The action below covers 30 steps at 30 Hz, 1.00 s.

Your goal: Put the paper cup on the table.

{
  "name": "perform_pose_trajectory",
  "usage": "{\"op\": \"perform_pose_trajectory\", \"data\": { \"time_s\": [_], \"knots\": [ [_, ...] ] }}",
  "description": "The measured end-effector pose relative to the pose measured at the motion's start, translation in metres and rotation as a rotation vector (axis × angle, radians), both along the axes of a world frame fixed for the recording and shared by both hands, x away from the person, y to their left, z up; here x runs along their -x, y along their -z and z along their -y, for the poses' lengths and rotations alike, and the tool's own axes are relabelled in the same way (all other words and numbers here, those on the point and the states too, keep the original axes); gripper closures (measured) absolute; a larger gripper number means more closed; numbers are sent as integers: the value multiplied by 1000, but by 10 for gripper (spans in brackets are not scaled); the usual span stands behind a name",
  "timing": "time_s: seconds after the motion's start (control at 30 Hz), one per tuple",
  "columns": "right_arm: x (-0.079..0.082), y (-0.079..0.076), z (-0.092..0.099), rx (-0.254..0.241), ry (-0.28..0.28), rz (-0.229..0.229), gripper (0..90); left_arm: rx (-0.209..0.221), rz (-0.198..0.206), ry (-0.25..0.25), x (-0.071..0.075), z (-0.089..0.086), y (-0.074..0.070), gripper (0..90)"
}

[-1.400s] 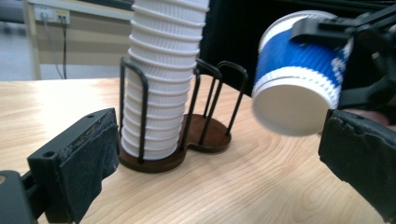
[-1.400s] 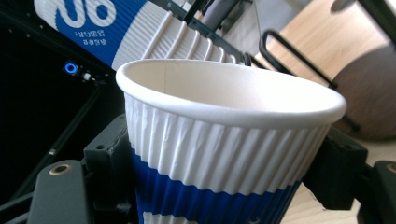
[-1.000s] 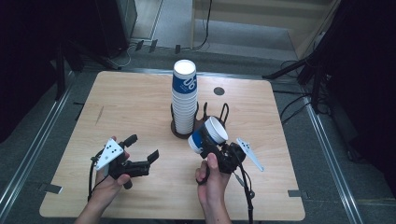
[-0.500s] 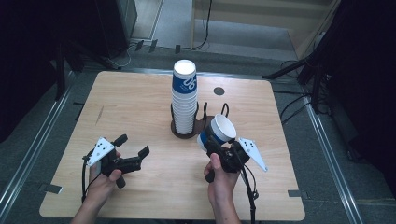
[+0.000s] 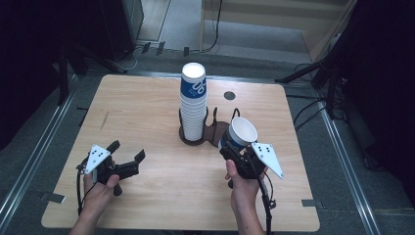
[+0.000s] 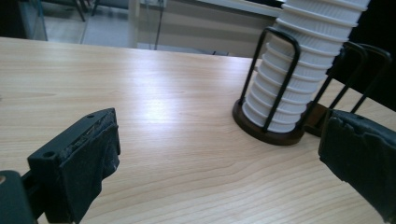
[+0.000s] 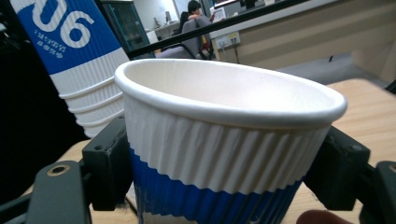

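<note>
Right gripper view shows the right gripper [image 7: 224, 172] clamped on a paper cup [image 7: 224, 140] at centre frame, while the left gripper [image 5: 128, 159] hangs open lower left; squeeze harder and that thin wall could buckle.

Paper cup [image 7: 224, 149]: ribbed white upper wall, blue band below, plain white inside. Cup stack [image 5: 194, 105]: white ribbed, top cup blue with white "06". Cup holder [image 6: 275, 126] black wire, dark brown base. Tabletop [image 5: 147, 107] light wood grain. Gripper pads [image 6: 88, 163] black.
</note>
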State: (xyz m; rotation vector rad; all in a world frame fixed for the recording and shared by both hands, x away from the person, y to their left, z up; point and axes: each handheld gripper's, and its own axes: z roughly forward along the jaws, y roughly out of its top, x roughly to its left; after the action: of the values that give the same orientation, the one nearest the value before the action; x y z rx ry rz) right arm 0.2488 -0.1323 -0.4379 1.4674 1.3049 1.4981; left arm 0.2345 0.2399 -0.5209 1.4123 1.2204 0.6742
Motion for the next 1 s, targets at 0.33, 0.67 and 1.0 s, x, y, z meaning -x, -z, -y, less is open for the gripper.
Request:
{"op": "perform_pose_trajectory", "data": {
  "time_s": [0.33, 0.67, 1.0],
  "knots": [
    [-6, -1, 6, 75, 4, 25, 210, -9, -10, -73, -2, -16, 5, 0],
    [-15, 3, 15, 146, 19, 47, 209, -44, -35, -111, -6, -28, 14, 0],
    [-24, 4, 29, 169, 81, 64, 209, -64, -62, -162, -9, -41, 20, 0]
  ]
}}
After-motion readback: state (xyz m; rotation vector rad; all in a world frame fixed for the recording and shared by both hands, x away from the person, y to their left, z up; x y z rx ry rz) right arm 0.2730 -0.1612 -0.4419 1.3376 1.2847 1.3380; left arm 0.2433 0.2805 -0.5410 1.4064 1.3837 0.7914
